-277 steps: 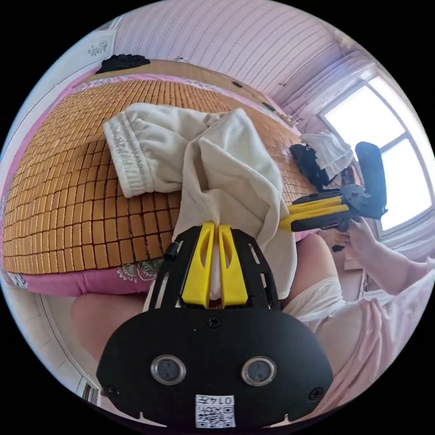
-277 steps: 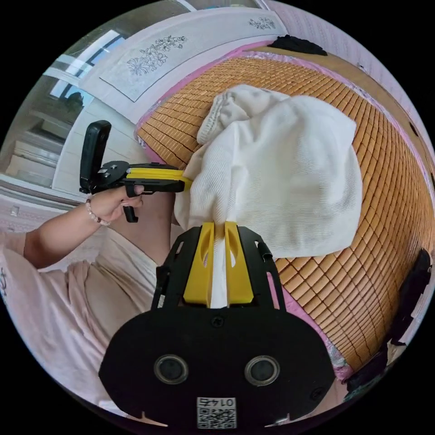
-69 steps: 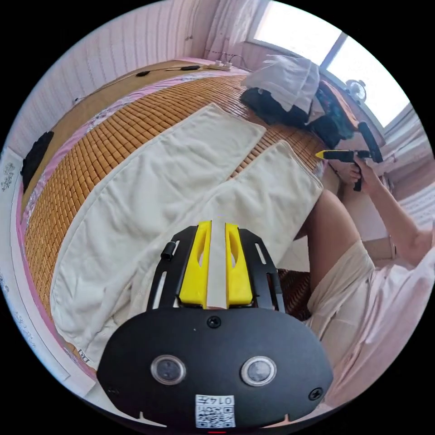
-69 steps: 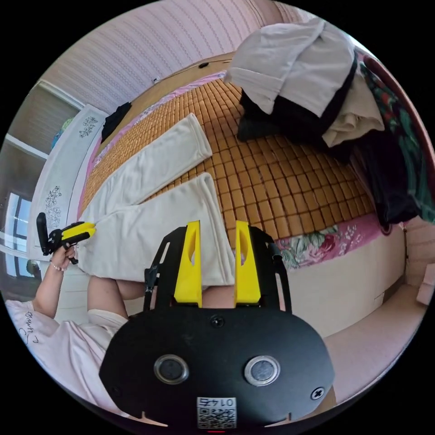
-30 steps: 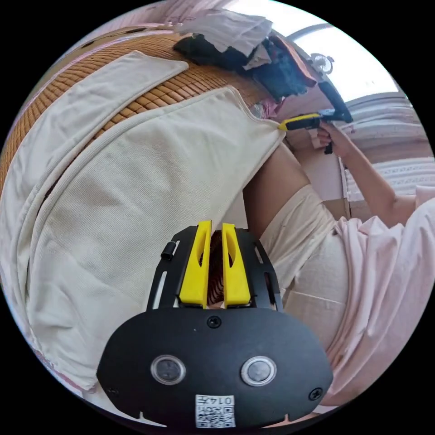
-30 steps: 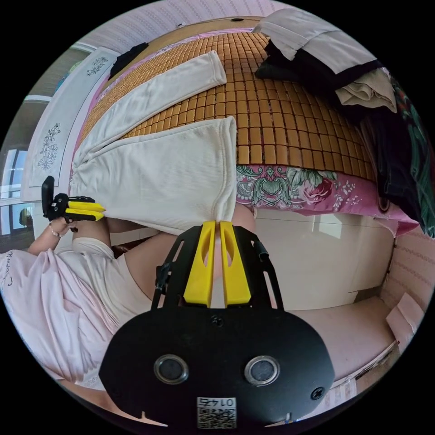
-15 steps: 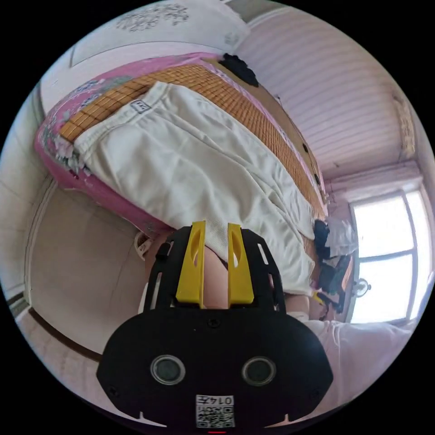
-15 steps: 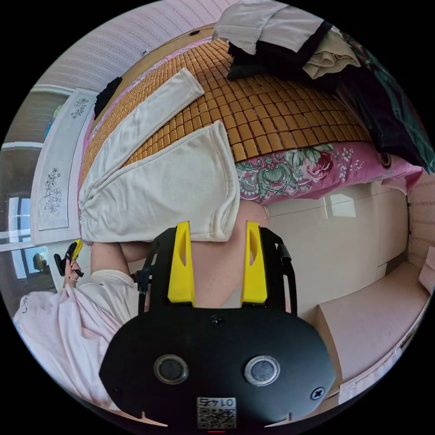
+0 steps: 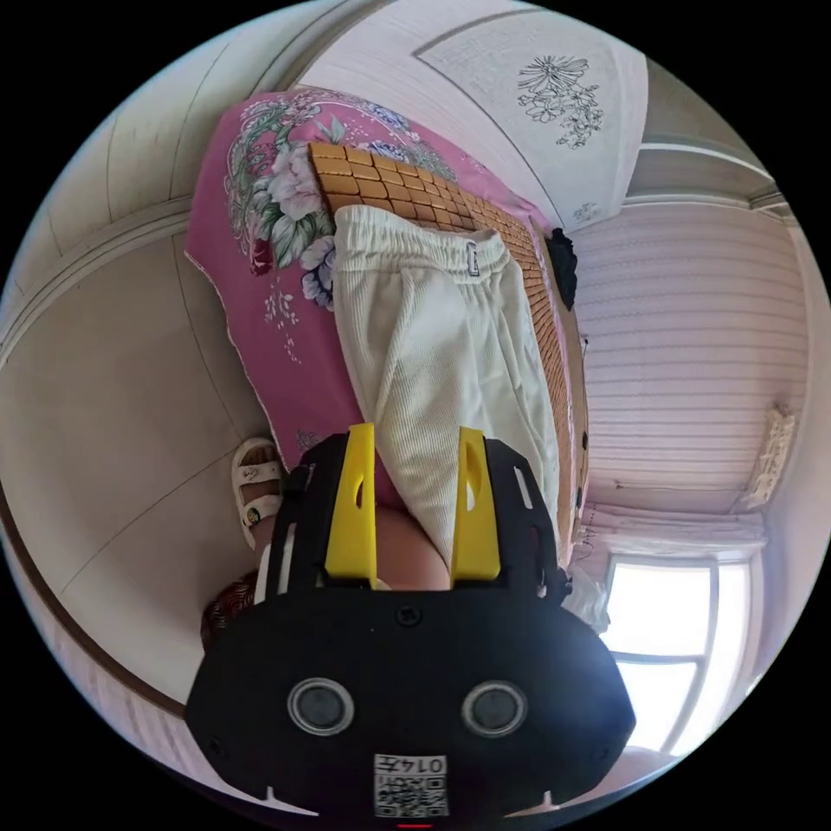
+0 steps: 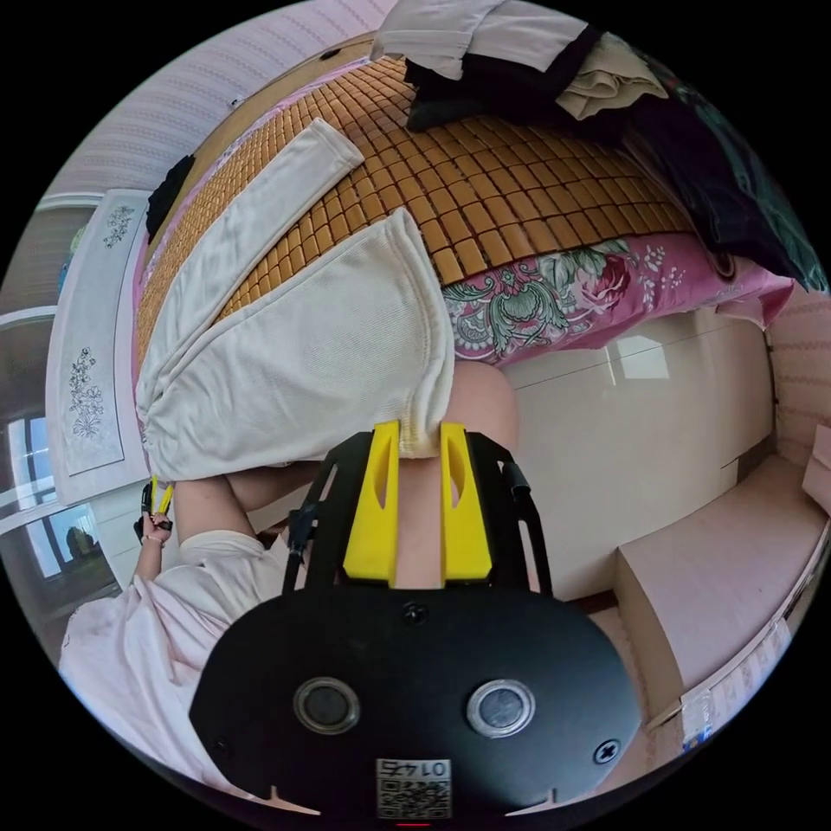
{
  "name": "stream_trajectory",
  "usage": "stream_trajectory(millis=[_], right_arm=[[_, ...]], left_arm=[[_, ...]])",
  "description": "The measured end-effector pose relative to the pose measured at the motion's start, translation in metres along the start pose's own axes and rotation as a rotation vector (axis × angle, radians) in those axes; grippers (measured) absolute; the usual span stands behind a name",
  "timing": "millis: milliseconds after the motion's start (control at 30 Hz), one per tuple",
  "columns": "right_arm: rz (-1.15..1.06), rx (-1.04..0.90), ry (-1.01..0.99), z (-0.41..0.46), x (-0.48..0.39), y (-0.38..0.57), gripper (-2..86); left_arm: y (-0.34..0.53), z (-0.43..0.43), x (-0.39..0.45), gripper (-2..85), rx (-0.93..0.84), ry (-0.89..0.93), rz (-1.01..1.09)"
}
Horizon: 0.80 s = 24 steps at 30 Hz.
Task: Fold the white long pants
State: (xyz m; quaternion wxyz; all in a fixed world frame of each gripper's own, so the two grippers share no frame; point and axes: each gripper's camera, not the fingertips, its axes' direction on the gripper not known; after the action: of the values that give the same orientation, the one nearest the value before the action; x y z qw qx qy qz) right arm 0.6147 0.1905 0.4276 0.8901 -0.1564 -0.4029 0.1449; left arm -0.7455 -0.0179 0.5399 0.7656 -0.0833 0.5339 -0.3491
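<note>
Bamboo mat covers bed top. Pink floral sheet hangs over bed edge. Clothes pile at mat's far corner. Sandal on floor beside bed.

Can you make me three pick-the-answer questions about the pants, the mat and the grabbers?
1. Where do the white pants lie?
A on the floor
B on the bamboo mat on the bed, one leg hanging over the edge
C in a drawer

2. What colour are the gripper jaws?
A yellow
B green
C red

3. How are the left gripper's jaws?
A clamped on a sock
B folded away
C apart, the pants' edge between them

Answers: 1 B, both legs spread over the mat. 2 A, yellow in both views. 3 C, a wide gap shows between them.
</note>
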Motion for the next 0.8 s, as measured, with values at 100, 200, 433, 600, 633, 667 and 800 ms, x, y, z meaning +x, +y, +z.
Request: stream_trajectory(millis=[100, 200, 433, 600, 633, 667, 800], right_arm=[[0.002, 0.029, -0.032, -0.011, -0.007, 0.004, 3.9], [-0.017, 0.059, -0.025, -0.018, -0.016, 0.008, 2.9], [-0.041, 0.113, -0.004, -0.024, -0.035, 0.017, 1.9], [-0.014, 0.179, -0.040, -0.041, -0.029, 0.032, 1.4], [-0.009, 0.187, -0.044, -0.043, -0.028, 0.034, 1.3], [-0.002, 0.204, -0.053, -0.048, -0.025, 0.039, 1.2], [0.000, 0.268, -0.110, -0.063, -0.023, 0.052, 0.9]], left_arm=[[-0.010, 0.004, -0.005, 13.1, -0.050, 0.048, -0.047], [-0.015, -0.005, -0.007, 10.6, -0.069, 0.109, -0.080], [-0.003, -0.040, -0.006, 3.7, -0.086, 0.157, -0.036], [0.028, -0.084, 0.026, 3.0, -0.059, 0.101, 0.161], [0.032, -0.090, 0.027, 3.0, -0.050, 0.104, 0.161], [0.041, -0.100, 0.028, 2.8, -0.037, 0.112, 0.161], [0.070, -0.127, 0.035, 2.8, -0.032, 0.053, 0.253]])
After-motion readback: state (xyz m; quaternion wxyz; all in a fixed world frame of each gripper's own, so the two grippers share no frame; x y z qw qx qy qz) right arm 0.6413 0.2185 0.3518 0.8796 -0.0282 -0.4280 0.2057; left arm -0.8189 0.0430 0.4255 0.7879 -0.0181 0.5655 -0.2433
